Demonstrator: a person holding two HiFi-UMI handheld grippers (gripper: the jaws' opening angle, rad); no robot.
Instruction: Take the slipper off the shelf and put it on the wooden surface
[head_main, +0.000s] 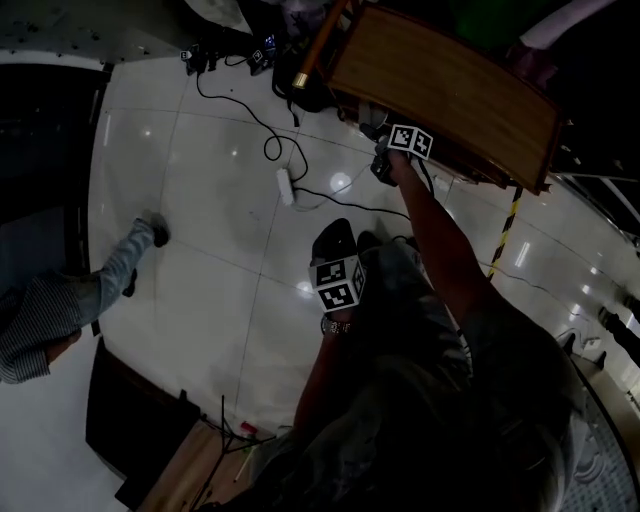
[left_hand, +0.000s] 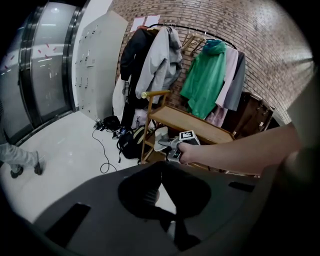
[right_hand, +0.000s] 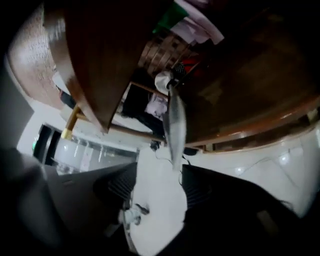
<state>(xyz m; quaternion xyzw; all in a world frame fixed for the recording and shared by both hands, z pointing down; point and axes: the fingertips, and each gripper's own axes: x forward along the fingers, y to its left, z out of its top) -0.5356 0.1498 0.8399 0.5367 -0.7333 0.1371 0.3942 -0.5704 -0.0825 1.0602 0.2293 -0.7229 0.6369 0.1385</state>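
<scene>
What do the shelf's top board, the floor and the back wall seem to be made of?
Top board: wood, warm brown, smooth semi-gloss; faint grain streaks show.
Floor: glossy white tiles, ceramic or polished stone perhaps; thin joint lines and lamp reflections.
Back wall: matte red-brown brick, with pale mortar joints.

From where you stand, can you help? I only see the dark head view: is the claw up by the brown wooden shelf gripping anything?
Observer: The right gripper view shows the right gripper with its jaws apart. A grey-and-white slipper stands edge-on just ahead, its near end at their tips.
Operator: And the other claw?
Observer: In the left gripper view, the left gripper has its jaws together at the tips, with nothing between them.
</scene>
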